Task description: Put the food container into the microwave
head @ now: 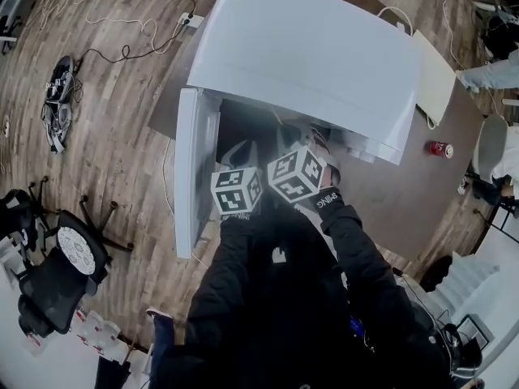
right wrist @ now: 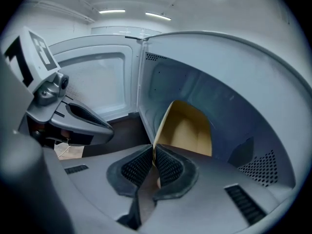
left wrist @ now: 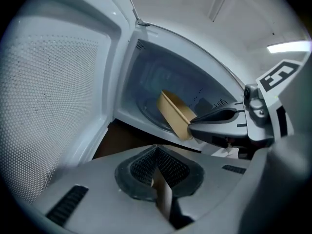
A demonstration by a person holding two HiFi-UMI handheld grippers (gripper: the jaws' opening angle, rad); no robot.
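Observation:
The white microwave point(head: 308, 47) stands on a brown table with its door point(head: 188, 168) swung open to the left. A tan food container point(right wrist: 187, 128) sits tilted on its edge inside the cavity, over the turntable point(left wrist: 146, 106). My right gripper point(right wrist: 153, 152) is shut on the container's near rim and reaches into the opening. In the left gripper view the container point(left wrist: 175, 113) shows beside the right gripper's fingers point(left wrist: 214, 117). My left gripper point(left wrist: 156, 152) hovers just outside the opening with its pads pressed together; I see nothing from the scene held in them.
A red can point(head: 440, 149) lies on the table point(head: 397, 193) right of the microwave, near a white board point(head: 438, 79). On the wooden floor to the left are a black office chair point(head: 65, 266) and a power strip point(head: 190, 20) with cables.

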